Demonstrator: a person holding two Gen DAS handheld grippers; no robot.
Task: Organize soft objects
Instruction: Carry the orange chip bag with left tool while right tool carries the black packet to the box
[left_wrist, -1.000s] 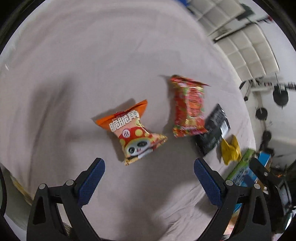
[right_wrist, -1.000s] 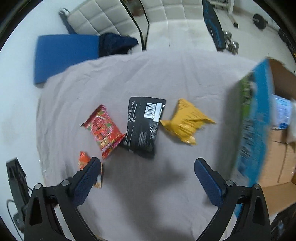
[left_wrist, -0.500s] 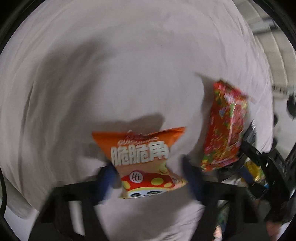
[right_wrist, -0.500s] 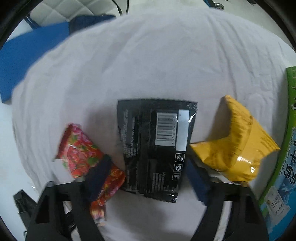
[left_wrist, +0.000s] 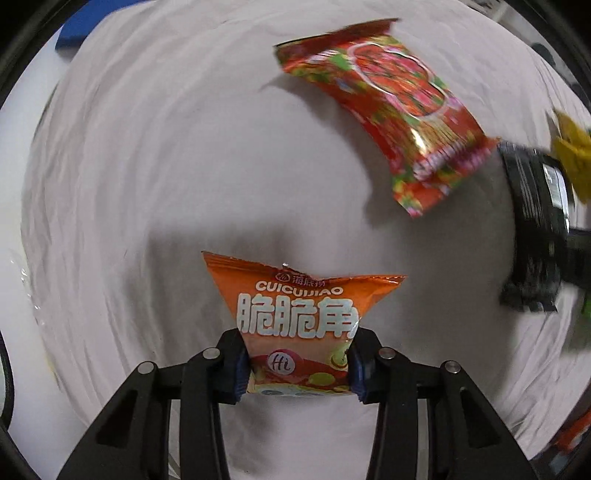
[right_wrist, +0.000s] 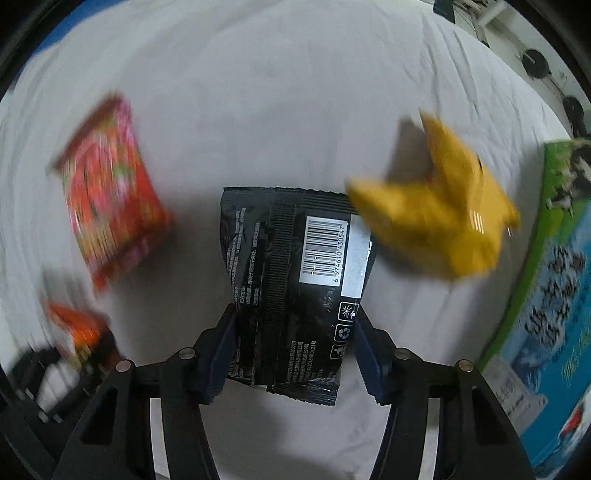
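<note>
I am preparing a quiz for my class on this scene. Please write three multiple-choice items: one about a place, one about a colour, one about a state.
1. Where does the red noodle packet lie relative to the black packet in the right wrist view?
A. to its left
B. on top of it
C. to its right

2. What colour is the snack bag between the left gripper's fingers?
A. green
B. orange
C. blue

3. What is the state of the right gripper?
A. wide open
B. out of view
C. closed on the black packet

Answers: 1 A, the yellow packet is the one on the right; 2 B, orange with white characters, in the left gripper; 3 C, both pads press its edges.
</note>
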